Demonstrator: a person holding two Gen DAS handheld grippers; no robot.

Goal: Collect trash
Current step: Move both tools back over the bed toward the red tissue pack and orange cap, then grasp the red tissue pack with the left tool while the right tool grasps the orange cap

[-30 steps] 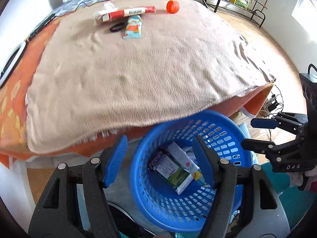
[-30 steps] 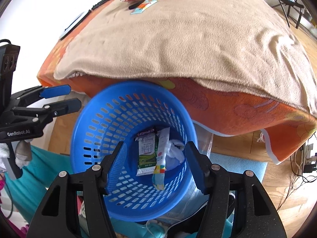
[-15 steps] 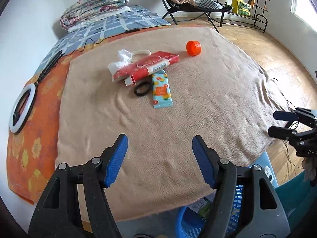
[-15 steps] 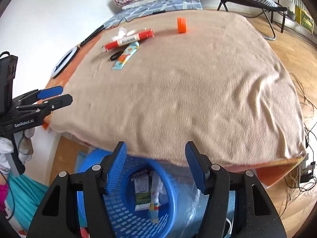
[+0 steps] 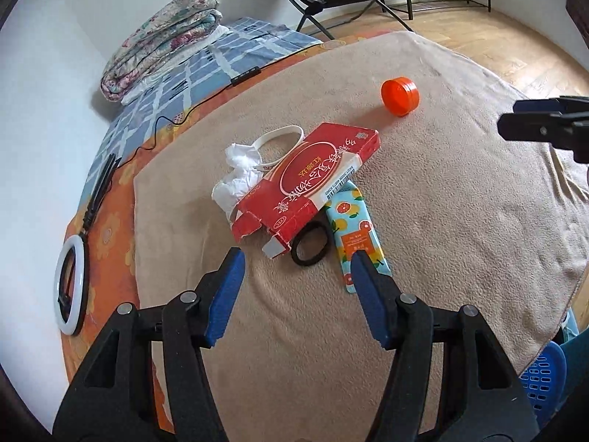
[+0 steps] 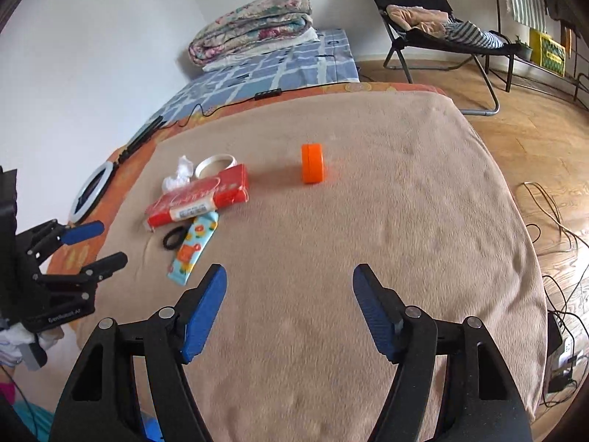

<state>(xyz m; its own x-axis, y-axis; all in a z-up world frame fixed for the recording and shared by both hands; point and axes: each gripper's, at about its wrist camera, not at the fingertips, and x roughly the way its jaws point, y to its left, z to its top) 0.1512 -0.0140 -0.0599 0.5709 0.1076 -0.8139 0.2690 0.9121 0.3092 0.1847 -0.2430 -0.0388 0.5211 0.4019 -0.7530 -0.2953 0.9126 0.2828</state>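
Observation:
A flattened red carton [image 5: 309, 180] lies on the beige blanket [image 5: 441, 221], over a crumpled white tissue [image 5: 237, 176] and a white band [image 5: 279, 138]. A black hair tie [image 5: 311, 245] and a light-blue fruit-print wrapper [image 5: 359, 235] lie beside it. An orange cap [image 5: 400, 96] sits farther back. My left gripper [image 5: 296, 294] is open and empty, just short of the hair tie. My right gripper [image 6: 289, 307] is open and empty over bare blanket, with the carton [image 6: 198, 199], wrapper [image 6: 193, 250] and cap [image 6: 313, 163] ahead. The blue basket [image 5: 541, 372] shows at the lower right edge.
A ring light [image 5: 70, 294] and a black cable [image 5: 165, 125] lie on the orange sheet at the left. Folded quilts [image 6: 254, 25] sit at the bed's far end. A black folding chair [image 6: 434, 22] stands on the wooden floor beyond. Cables [image 6: 552, 228] trail at the right.
Both grippers have risen from above the blue basket and moved forward over the bed. The left one has come close to the carton and hair tie. Both stayed open.

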